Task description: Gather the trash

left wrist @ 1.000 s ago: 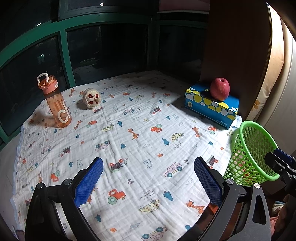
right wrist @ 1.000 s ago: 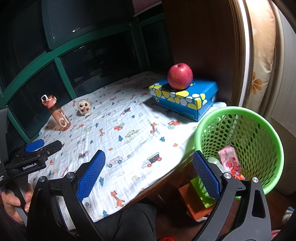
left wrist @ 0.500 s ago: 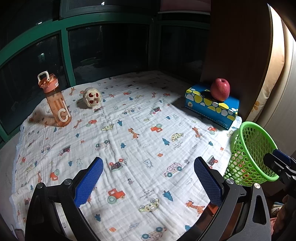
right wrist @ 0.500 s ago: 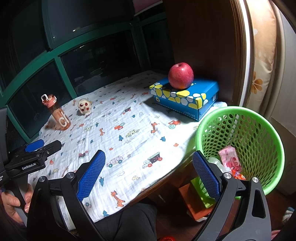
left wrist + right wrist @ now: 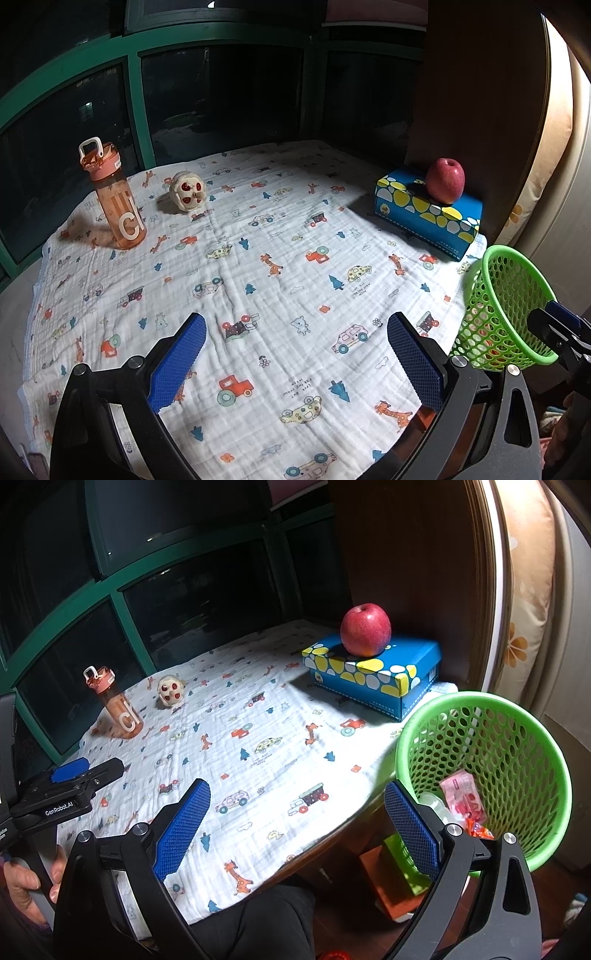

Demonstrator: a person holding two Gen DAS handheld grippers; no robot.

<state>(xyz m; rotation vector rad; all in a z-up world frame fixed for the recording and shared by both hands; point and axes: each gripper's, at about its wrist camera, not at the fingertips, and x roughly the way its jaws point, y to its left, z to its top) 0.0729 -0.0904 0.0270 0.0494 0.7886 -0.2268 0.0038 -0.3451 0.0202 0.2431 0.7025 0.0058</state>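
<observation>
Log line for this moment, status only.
left gripper: open, empty | right gripper: open, empty | green basket: holds wrappers

The tabletop [image 5: 334, 843] is covered by a white printed cloth [image 5: 280, 291] with cartoon vehicles and animals. Directly on the cloth stand an orange water bottle [image 5: 116, 199], upright at far left, a small round toy [image 5: 187, 191] near it, and a blue patterned box [image 5: 424, 218] at far right.
</observation>
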